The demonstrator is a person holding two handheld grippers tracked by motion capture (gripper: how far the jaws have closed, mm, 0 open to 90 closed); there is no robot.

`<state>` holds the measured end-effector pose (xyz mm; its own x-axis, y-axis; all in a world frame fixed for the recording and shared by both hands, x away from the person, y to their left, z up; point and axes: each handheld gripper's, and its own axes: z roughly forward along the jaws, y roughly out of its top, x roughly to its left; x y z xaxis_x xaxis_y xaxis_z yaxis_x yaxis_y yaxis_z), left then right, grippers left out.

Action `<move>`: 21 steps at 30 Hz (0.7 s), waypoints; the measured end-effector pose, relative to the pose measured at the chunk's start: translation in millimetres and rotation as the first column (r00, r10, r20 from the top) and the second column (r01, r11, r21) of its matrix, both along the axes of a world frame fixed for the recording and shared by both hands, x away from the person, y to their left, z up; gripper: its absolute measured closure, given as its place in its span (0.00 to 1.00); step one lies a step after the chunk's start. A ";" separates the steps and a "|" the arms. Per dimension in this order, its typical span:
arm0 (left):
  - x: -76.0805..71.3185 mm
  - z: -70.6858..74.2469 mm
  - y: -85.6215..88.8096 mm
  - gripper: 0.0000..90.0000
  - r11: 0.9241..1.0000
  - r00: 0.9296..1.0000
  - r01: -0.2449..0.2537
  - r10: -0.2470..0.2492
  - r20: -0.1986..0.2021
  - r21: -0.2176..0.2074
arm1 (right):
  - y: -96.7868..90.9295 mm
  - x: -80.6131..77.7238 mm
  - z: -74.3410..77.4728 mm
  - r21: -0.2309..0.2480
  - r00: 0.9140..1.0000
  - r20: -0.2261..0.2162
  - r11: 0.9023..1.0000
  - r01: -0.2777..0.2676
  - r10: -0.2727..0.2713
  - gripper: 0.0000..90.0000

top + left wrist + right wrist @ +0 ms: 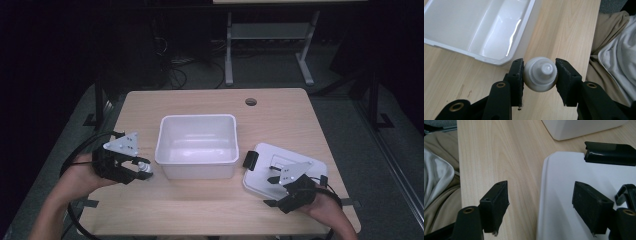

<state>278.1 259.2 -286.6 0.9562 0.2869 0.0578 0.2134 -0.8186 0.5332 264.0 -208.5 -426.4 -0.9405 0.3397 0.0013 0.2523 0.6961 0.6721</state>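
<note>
Bottle (540,74) sits clamped between the pads of the left gripper (134,167), seen cap-first in the left gripper view: a small white round bottle with a ribbed white cap, both pads pressed against its sides. In the high view the left gripper hovers near the left edge of the tabletop (280,112), just beside the front left corner of the white tub (196,145), and the bottle pokes out of it toward that corner without touching the tub.

The tub stands open in the middle of the tabletop, nothing visible inside it. Its white lid (265,170) lies flat to the right, near the front right corner of the tabletop, with a black latch (249,160) on the end that faces the tub.

The right gripper (275,180) is over the near part of the lid, its jaws spread wide with nothing between them; in the right gripper view one pad hangs over bare wood and the other over the lid's white surface.
</note>
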 end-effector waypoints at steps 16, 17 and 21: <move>4.3 10.0 -3.4 0.67 1.000 1.000 0.004 -0.004 0.008 0.001 | -2.6 -0.2 2.2 0.001 1.000 0.000 1.000 0.002 -0.002 0.32; 4.6 10.4 -3.3 0.67 1.000 1.000 0.007 -0.007 0.007 0.005 | -3.0 -0.3 2.2 0.001 1.000 0.005 1.000 0.000 0.000 0.32; 5.2 10.2 -3.3 0.67 1.000 1.000 0.003 -0.003 0.004 0.005 | -3.7 -0.6 2.6 0.002 1.000 0.013 1.000 -0.001 0.001 0.32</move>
<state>283.2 255.9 -276.4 0.9570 0.2833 0.0631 0.2085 -0.8222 0.5296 263.4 -212.2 -423.8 -0.9410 0.3384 -0.0100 0.2429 0.6954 0.6764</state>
